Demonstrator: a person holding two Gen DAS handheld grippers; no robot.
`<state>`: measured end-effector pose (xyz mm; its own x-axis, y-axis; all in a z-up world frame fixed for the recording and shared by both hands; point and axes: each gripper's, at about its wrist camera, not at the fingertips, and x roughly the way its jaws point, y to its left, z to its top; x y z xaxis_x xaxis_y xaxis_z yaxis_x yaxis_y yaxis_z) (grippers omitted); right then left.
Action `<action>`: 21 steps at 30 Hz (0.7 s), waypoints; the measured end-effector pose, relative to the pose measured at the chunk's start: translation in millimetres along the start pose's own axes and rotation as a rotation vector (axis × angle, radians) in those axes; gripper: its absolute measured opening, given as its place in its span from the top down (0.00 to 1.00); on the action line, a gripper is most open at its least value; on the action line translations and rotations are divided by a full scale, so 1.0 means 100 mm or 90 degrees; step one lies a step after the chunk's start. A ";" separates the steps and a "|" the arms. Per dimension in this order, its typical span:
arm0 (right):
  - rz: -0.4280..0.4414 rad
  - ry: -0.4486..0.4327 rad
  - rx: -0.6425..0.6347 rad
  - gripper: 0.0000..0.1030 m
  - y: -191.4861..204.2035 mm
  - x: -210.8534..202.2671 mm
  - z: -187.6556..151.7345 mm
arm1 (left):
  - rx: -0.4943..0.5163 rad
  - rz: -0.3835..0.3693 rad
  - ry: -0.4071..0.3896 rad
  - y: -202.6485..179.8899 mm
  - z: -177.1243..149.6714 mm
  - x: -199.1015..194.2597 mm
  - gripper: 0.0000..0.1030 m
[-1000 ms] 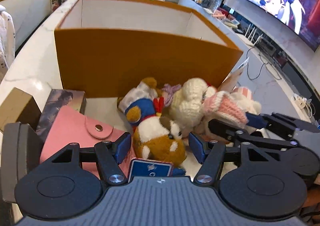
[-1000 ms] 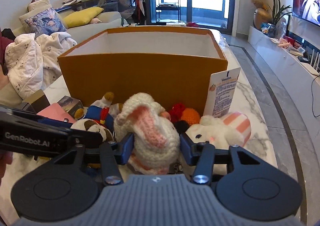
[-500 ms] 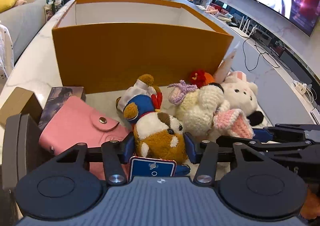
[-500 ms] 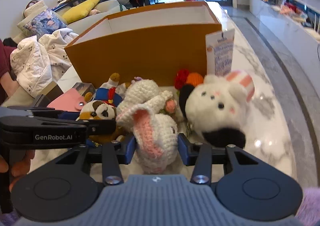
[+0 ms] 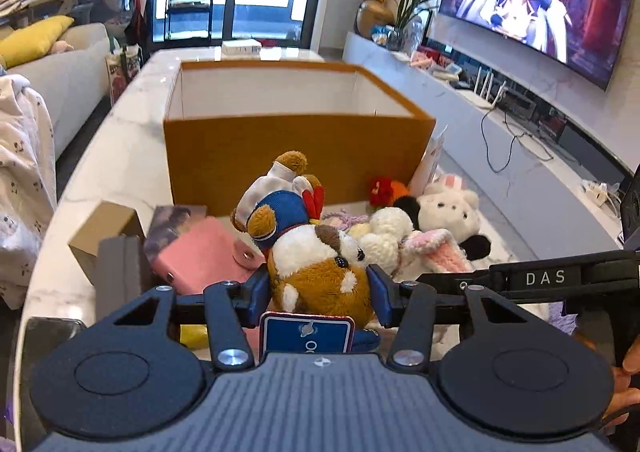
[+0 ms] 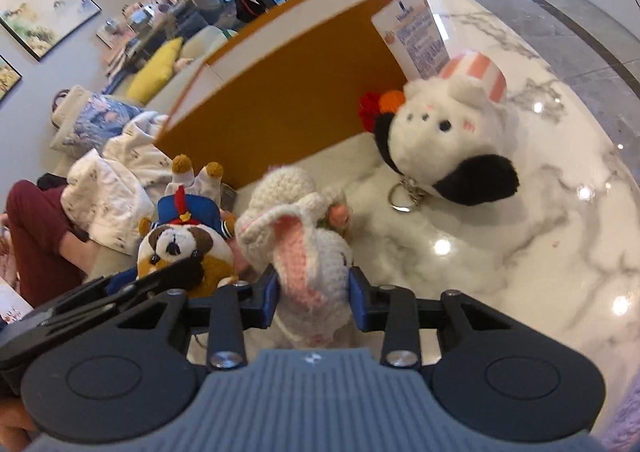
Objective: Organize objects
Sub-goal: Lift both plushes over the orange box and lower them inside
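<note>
The brown-and-white plush dog (image 5: 320,272) is clamped in the left gripper (image 5: 318,294) and the crocheted bunny (image 6: 308,264) in the right gripper (image 6: 314,302), both near the orange box (image 5: 296,160). A white plush (image 6: 448,140) and a pink pouch (image 5: 200,256) are crowded alongside. Everything's set on a marble table (image 6: 540,252), with a TV (image 5: 536,0) on at far right.

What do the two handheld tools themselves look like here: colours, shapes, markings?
Both match: the left tool and right tool have a ribbed grey body, two round black discs, black linkage arms with silver screws, and blue pads. White "DAS" lettering marks the right tool's side in the left view.
</note>
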<state>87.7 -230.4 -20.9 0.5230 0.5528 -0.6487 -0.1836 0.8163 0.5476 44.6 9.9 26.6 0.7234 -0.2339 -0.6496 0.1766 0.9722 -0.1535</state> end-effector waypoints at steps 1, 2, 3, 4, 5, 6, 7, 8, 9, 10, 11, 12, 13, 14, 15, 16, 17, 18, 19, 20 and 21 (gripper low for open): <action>0.001 -0.009 -0.002 0.64 0.03 -0.04 0.01 | 0.002 0.002 -0.006 -0.01 0.02 -0.03 0.44; 0.002 -0.017 -0.004 0.64 0.06 -0.09 0.03 | 0.006 0.004 -0.011 -0.01 0.05 -0.07 0.44; 0.003 -0.027 -0.010 0.64 0.09 -0.15 0.06 | 0.010 0.003 -0.015 -0.02 0.07 -0.09 0.44; 0.005 -0.037 -0.015 0.64 0.12 -0.21 0.08 | 0.012 0.001 -0.018 -0.01 0.09 -0.12 0.44; 0.008 -0.046 -0.020 0.64 0.14 -0.26 0.12 | 0.014 0.000 -0.022 -0.01 0.12 -0.15 0.44; 0.010 -0.055 -0.027 0.64 0.18 -0.30 0.15 | 0.015 -0.001 -0.026 -0.01 0.15 -0.18 0.44; 0.014 -0.066 -0.035 0.64 0.22 -0.35 0.19 | 0.018 0.000 -0.032 0.00 0.19 -0.20 0.44; 0.017 -0.075 -0.042 0.64 0.24 -0.39 0.24 | 0.020 0.001 -0.038 0.01 0.23 -0.22 0.44; 0.020 -0.083 -0.049 0.64 0.27 -0.42 0.29 | 0.022 0.002 -0.045 0.02 0.29 -0.23 0.44; 0.024 -0.092 -0.056 0.64 0.31 -0.45 0.35 | 0.023 0.002 -0.049 0.03 0.34 -0.24 0.44; 0.029 -0.100 -0.062 0.64 0.34 -0.47 0.44 | 0.024 0.001 -0.055 0.05 0.40 -0.25 0.44; 0.033 -0.109 -0.069 0.64 0.38 -0.49 0.51 | 0.025 -0.001 -0.059 0.06 0.45 -0.25 0.44; 0.035 -0.117 -0.076 0.64 0.42 -0.48 0.58 | 0.025 -0.002 -0.063 0.08 0.51 -0.25 0.44; 0.037 -0.125 -0.084 0.64 0.47 -0.48 0.65 | 0.023 -0.004 -0.067 0.10 0.59 -0.24 0.44; 0.039 -0.133 -0.095 0.64 0.53 -0.47 0.73 | 0.023 -0.004 -0.069 0.13 0.66 -0.22 0.44; 0.039 -0.143 -0.110 0.64 0.59 -0.45 0.81 | 0.023 -0.001 -0.071 0.15 0.74 -0.18 0.44; 0.037 -0.154 -0.124 0.64 0.65 -0.43 0.88 | 0.024 0.004 -0.074 0.17 0.82 -0.14 0.44; 0.035 -0.162 -0.135 0.64 0.70 -0.39 0.96 | 0.026 0.006 -0.075 0.19 0.90 -0.11 0.44; 0.035 -0.166 -0.141 0.64 0.75 -0.34 1.04 | 0.027 0.008 -0.076 0.22 0.99 -0.05 0.44; 0.037 -0.167 -0.142 0.64 0.79 -0.29 1.13 | 0.029 0.010 -0.076 0.25 1.07 -0.01 0.44; 0.042 -0.166 -0.142 0.64 0.82 -0.22 1.23 | 0.033 0.012 -0.075 0.27 1.15 0.05 0.44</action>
<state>163.8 -196.1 102.9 0.6935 0.5676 -0.4437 -0.3861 0.8128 0.4363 129.6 35.1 105.0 0.8000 -0.2175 -0.5593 0.1946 0.9757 -0.1010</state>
